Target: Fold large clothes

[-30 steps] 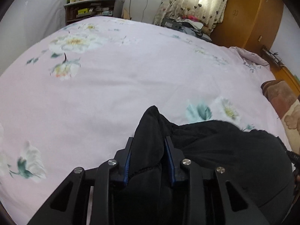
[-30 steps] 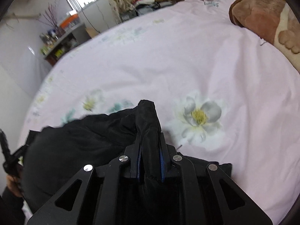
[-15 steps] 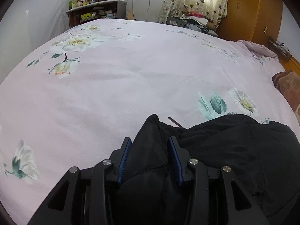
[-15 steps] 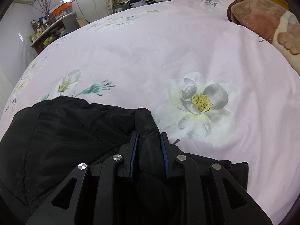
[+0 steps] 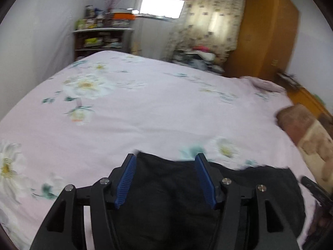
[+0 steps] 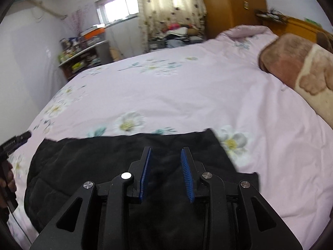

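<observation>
A black padded garment [image 5: 166, 198] lies flat on the pink flowered bedsheet [image 5: 145, 108] at the near edge of the bed. It also shows in the right wrist view [image 6: 93, 162], its far edge straight across the sheet. My left gripper [image 5: 165, 158] is open above the garment's far edge, jaws wide apart and holding nothing. My right gripper [image 6: 165, 152] is open above the garment near its right corner, holding nothing. The other gripper shows at the left edge of the right wrist view [image 6: 14, 141].
A brown and cream blanket [image 6: 295, 73] lies at the bed's right side. A cluttered shelf [image 5: 100, 37], a curtained window [image 5: 208, 25] and an orange wardrobe [image 5: 268, 31] stand beyond the bed. The sheet [image 6: 187, 95] stretches far ahead of the garment.
Both grippers have opened and let go of the black garment. Both have lifted and pulled back. The garment now lies flat on the sheet.
</observation>
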